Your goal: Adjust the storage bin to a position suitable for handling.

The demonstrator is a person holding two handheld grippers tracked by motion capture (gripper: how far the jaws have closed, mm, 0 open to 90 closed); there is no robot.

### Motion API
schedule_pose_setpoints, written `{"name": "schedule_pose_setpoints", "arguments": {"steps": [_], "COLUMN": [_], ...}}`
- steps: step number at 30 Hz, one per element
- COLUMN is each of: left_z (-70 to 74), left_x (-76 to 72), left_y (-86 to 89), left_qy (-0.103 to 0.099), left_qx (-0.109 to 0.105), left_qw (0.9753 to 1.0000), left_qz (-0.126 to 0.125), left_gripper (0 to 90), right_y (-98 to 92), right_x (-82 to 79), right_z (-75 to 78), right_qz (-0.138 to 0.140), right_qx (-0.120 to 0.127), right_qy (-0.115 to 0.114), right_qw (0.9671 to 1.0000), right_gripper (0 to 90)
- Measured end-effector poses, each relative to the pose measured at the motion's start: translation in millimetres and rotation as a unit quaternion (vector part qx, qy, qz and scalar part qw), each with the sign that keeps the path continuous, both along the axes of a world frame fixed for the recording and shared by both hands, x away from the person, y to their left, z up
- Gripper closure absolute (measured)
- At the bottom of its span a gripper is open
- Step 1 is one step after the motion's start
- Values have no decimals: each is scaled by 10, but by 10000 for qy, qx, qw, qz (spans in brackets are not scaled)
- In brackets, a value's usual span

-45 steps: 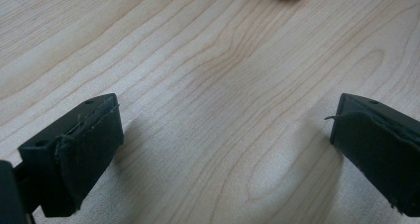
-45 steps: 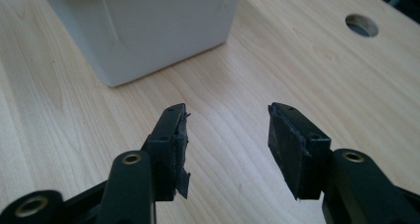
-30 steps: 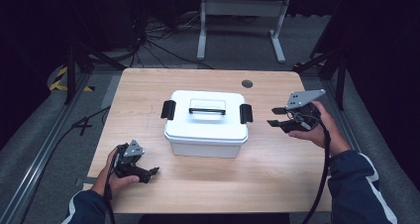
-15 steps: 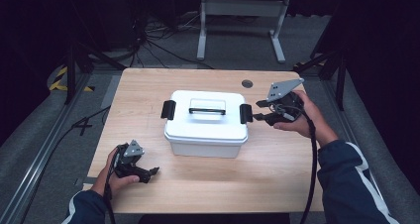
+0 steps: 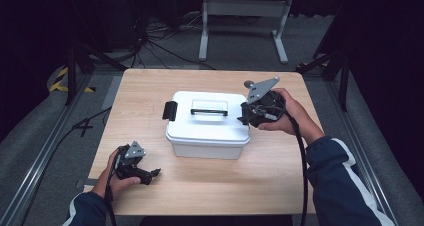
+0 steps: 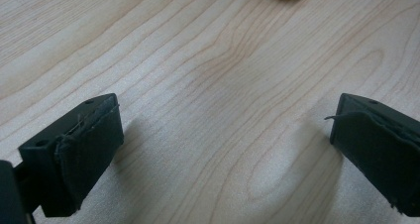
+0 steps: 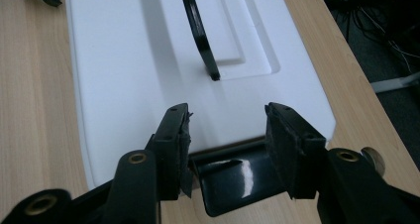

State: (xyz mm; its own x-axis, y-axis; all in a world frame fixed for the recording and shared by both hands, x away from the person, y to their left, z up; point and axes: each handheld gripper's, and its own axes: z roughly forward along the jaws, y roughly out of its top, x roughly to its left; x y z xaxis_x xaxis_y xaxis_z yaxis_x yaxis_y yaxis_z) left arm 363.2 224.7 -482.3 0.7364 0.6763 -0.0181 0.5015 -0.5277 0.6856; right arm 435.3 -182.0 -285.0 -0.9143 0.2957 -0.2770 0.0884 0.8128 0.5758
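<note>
Centre of the high view: the white box (image 5: pixel 208 123) sits on the wooden table (image 5: pixel 280 186), long axis running left to right across the frame, black handle (image 5: pixel 209 111) lying flat along that same line. One black latch (image 5: pixel 170 110) sticks out at its left end. Over at the right end, the right gripper (image 5: pixel 248 117) is in tight; in the right gripper view its jaws stand apart either side of the glossy right-end latch (image 7: pixel 233 177), possibly brushing it, hard to call. Lower left, the left gripper (image 5: pixel 150 175) rests low over bare table well clear of the box, jaws spread wide. A small round dark object (image 5: pixel 248 84) lies behind the right gripper.
</note>
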Motion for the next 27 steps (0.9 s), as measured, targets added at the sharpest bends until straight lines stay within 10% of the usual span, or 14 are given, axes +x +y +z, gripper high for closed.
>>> {"name": "schedule_pose_setpoints", "arguments": {"steps": [27], "left_z": [0], "left_x": [0], "left_y": [0], "left_qy": [-3], "left_qx": [0], "left_qw": [10000], "left_qz": [-1], "left_gripper": [6], "right_y": [582], "right_x": [142], "right_z": [15], "right_qz": [386], "right_qx": [-538], "right_qy": [46], "right_qw": [9978], "right_gripper": [570]}}
